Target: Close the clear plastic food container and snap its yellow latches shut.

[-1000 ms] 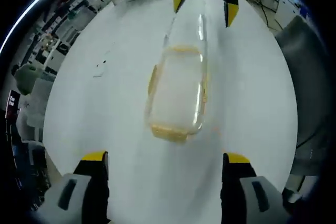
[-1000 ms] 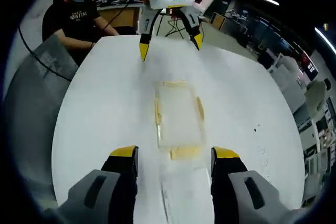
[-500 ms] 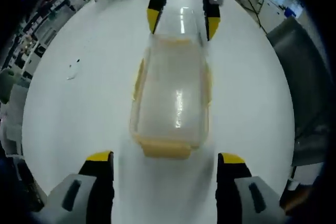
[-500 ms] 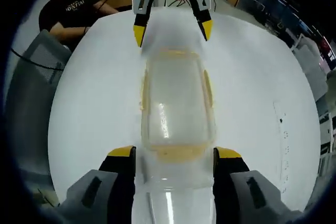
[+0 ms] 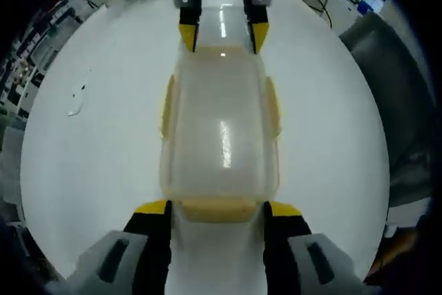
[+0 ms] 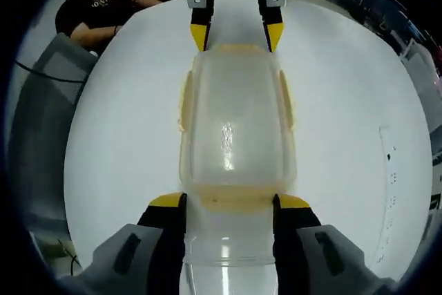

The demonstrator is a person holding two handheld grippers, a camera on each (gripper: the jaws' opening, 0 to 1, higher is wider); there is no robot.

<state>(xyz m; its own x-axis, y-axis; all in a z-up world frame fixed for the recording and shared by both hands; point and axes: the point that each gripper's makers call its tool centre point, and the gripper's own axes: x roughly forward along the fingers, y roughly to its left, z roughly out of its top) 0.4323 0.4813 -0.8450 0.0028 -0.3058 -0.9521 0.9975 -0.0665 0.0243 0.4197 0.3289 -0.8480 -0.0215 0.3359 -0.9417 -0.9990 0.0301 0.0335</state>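
Both grippers closing in on the container's two ends.

We see the white bench (image 5: 83,170) carrying the clear container (image 5: 219,129), which lies lengthwise between our left gripper (image 5: 215,206) and right gripper (image 6: 228,202), each set at one short end. Both grippers stand wide, holding nothing, jaws straddling the nearest end latch (image 5: 217,208) without clamping it. The lid (image 6: 235,122) seems to sit over the box, though we cannot tell whether it is fully seated; side latches (image 5: 166,105) flare outward, so we judge them unsnapped. Our worry: pressing a latch over an unseated lid could pop a corner up, and uneven end pressure could skid the light box along the smooth bench.
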